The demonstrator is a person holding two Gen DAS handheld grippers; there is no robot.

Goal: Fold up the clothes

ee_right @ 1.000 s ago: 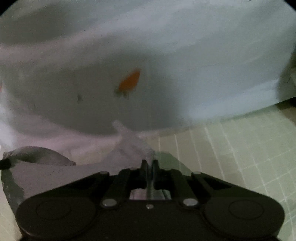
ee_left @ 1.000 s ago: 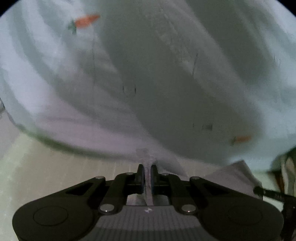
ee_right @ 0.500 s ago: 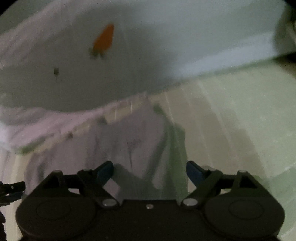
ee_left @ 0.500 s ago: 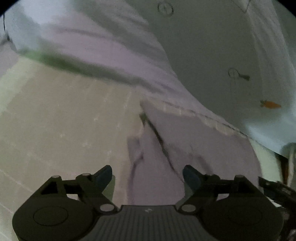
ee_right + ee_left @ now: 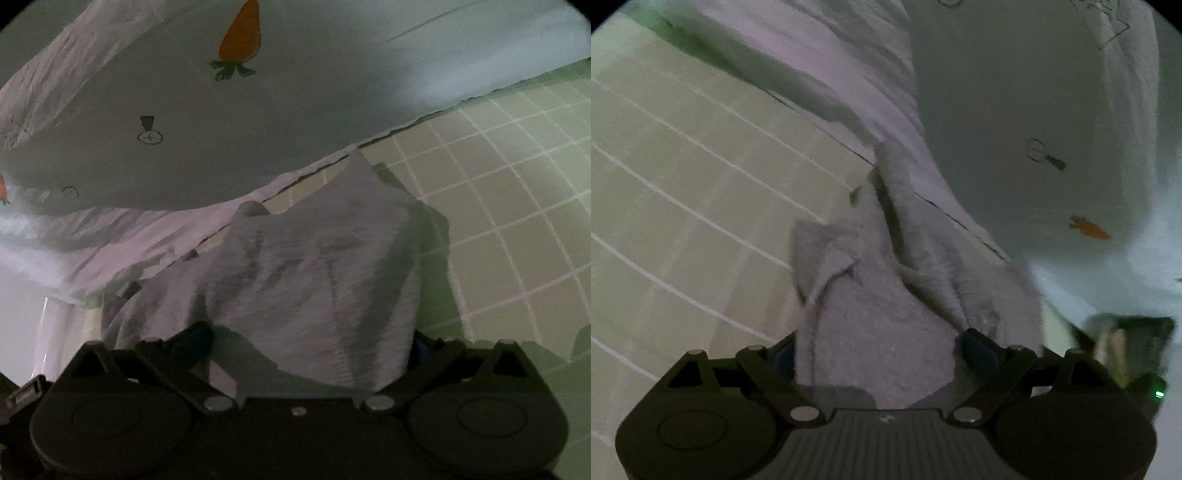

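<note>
Now both claws spread wide, right claw [image 5: 312, 343] just opened further, garment [image 5: 295, 266] slack between, gridded mat [image 5: 498, 229] beneath

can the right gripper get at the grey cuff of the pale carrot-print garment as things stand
Probably yes: the right gripper is open with the grey ribbed cuff lying loose between its jaws on the green grid mat; nothing blocks it.

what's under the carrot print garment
Under the carrot print garment lies a green grid mat. Its lilac corner also rests there. Whatever the cloth covers stays hidden.
</note>
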